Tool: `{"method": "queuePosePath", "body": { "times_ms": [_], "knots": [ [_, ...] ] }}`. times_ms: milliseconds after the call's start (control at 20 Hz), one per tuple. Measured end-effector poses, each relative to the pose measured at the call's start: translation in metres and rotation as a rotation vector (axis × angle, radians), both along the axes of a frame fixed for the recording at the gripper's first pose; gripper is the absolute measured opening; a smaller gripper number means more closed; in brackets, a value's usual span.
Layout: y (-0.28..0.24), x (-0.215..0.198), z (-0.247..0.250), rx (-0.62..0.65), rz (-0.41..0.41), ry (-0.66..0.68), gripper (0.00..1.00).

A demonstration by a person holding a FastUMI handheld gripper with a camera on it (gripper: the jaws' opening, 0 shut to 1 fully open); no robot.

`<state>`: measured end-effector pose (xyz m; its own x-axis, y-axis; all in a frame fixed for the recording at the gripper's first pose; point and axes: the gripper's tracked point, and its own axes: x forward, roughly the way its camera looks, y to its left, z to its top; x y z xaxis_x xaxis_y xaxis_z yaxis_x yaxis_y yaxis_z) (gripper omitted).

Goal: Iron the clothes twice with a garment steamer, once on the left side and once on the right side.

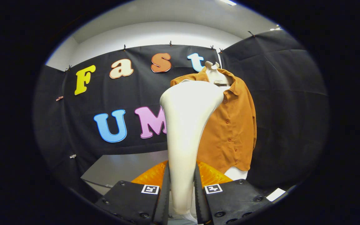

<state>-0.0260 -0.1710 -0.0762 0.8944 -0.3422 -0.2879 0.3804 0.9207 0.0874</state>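
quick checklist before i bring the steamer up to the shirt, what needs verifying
1. Grip: jaws of the gripper closed on the white steamer handle from both sides: ok.
2. Steamer upright, wide head at the top: ok.
3. Orange shirt hanging buttoned on the white mannequin, beyond the steamer: ok.
4. Steamer head touching the fabric: cannot tell, it overlaps the shirt's near side.
5. Steam coming out: cannot tell.
6. Which side has been ironed so far: cannot tell.
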Motion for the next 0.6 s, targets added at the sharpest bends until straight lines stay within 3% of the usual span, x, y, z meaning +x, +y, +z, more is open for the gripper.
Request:
{"method": "queuePosePath", "body": {
  "times_ms": [600],
  "knots": [
    [-0.114, 0.074, -0.025, 0.115, 0.108, -0.012, 0.38]
  ]
}}
